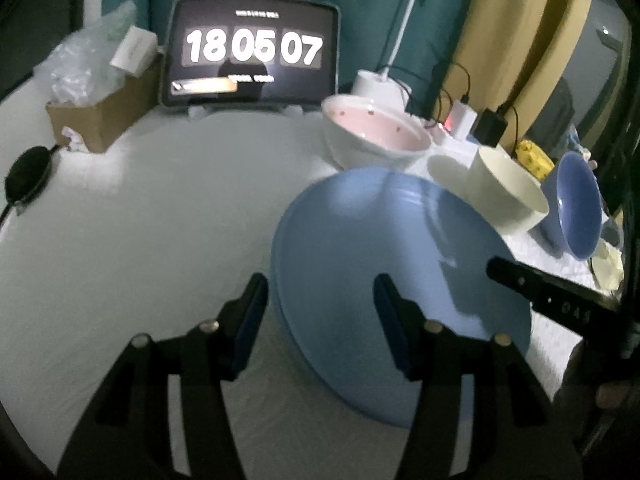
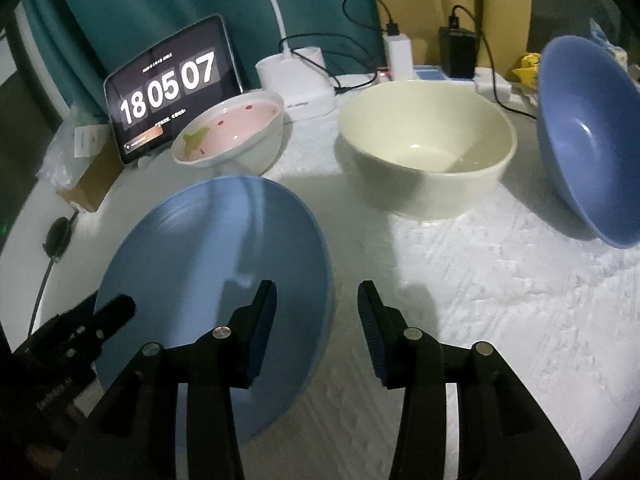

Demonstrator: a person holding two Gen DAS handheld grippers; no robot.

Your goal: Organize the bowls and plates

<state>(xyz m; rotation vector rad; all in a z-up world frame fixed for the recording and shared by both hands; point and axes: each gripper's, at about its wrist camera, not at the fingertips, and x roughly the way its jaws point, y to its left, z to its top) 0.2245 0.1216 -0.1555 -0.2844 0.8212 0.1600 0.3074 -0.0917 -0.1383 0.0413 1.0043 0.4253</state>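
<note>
A light blue plate [image 1: 384,264] [image 2: 216,272] lies on the white cloth. My left gripper [image 1: 320,280] is open and straddles the plate's left rim, one finger off the plate and one over it. My right gripper [image 2: 317,285] is open too and straddles the right rim, its pads clear of it. Each gripper's black finger shows in the other view, the right one [image 1: 520,282] and the left one [image 2: 116,308]. Behind the plate stand a white bowl with a pink inside [image 1: 376,132] [image 2: 232,136], a cream bowl [image 1: 508,192] [image 2: 428,148] and a blue bowl [image 1: 580,204] [image 2: 584,136].
At the back a tablet [image 1: 252,52] shows a clock. A cardboard box [image 1: 104,116] with plastic wrap stands at the back left. A white lamp base [image 1: 376,84] and chargers with cables [image 1: 464,120] sit at the back right. A black round pad with a cable [image 1: 28,176] lies at the left edge.
</note>
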